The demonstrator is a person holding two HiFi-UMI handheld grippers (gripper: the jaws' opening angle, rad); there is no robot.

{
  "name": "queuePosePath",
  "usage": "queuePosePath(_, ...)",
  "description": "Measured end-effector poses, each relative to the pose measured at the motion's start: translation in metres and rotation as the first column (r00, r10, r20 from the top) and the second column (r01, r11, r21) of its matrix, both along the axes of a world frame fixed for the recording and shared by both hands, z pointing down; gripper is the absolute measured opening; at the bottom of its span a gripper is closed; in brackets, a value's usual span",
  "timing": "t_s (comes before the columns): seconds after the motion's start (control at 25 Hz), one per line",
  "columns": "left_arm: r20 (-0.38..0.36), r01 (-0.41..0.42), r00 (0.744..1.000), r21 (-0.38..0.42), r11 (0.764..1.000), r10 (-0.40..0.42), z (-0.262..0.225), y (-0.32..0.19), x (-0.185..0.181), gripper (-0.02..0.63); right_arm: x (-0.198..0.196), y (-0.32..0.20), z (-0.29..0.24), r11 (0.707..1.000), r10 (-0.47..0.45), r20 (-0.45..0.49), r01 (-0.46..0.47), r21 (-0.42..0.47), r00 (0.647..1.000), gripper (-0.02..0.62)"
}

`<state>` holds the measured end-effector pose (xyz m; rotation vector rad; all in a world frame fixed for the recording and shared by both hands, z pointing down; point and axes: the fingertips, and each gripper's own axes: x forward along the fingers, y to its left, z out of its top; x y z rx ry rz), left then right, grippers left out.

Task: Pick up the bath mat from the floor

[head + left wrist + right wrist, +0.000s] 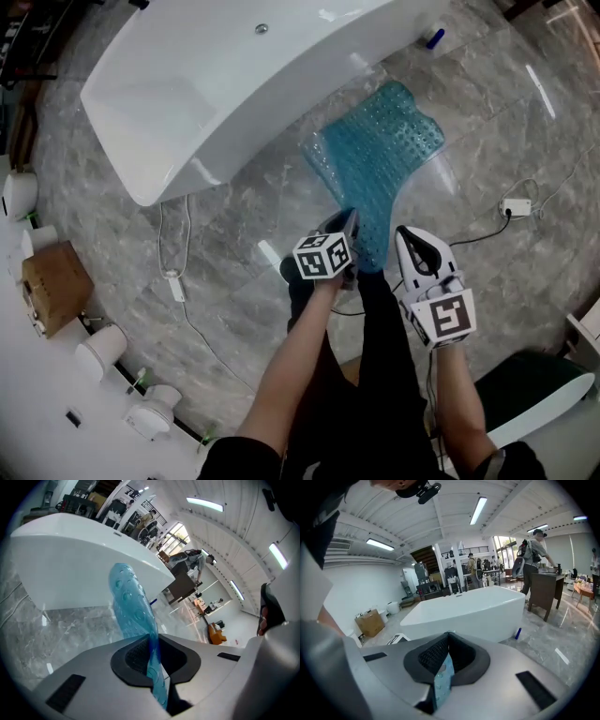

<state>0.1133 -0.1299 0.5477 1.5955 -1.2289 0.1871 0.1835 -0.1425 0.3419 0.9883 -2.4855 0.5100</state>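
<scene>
Left gripper (349, 225) jaws clamped on blue bath mat (375, 155) edge. Right gripper (403, 236) jaws pinch same mat. Mat stretches toward 12 o'clock; bathtub (234, 75) at 10 o'clock.

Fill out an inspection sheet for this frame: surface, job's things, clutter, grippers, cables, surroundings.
Surface: grey marble floor.
Job's things: blue mat, near end lifted, far end toward the white tub.
Clutter: box at the left; blue bottle behind the tub.
Grippers: left hand-held gripper shut on the mat's edge; right hand-held gripper shut on the mat too.
Cables: white cable beside the tub; adapter with its lead on the floor at the right.
Surroundings: person at a desk beyond the tub.
</scene>
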Motion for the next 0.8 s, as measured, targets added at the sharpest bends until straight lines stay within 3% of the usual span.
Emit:
queuePosePath(0.2, -0.062, 0.0, 0.998, 0.067, 0.998, 0.004, -0.09, -0.012, 0.037, 0.037, 0.043, -0.004, -0.067, 0.997, 0.055, 0.018, -0.056, 0.054, 0.998, 0.014)
queuePosePath(0.36, -0.088, -0.042, 0.995, 0.157, 0.987, 0.057, -0.167, -0.028, 0.061, 0.037, 0.066, -0.003, -0.115, 0.989, 0.092, 0.063, -0.098, 0.112, 0.994, 0.014)
queuePosePath(0.64, -0.144, -0.068, 0.982, 0.327, 0.943, 0.121, -0.298, -0.043, 0.096, 0.037, 0.098, -0.006, -0.19, 0.971, 0.102, 0.104, -0.122, 0.207, 0.989, 0.014)
queuePosePath(0.8, -0.114, -0.11, 0.978, 0.414, 0.903, 0.172, -0.352, -0.048, 0.107, 0.037, 0.1, -0.017, -0.227, 0.949, 0.116, 0.116, -0.145, 0.278, 0.986, 0.014)
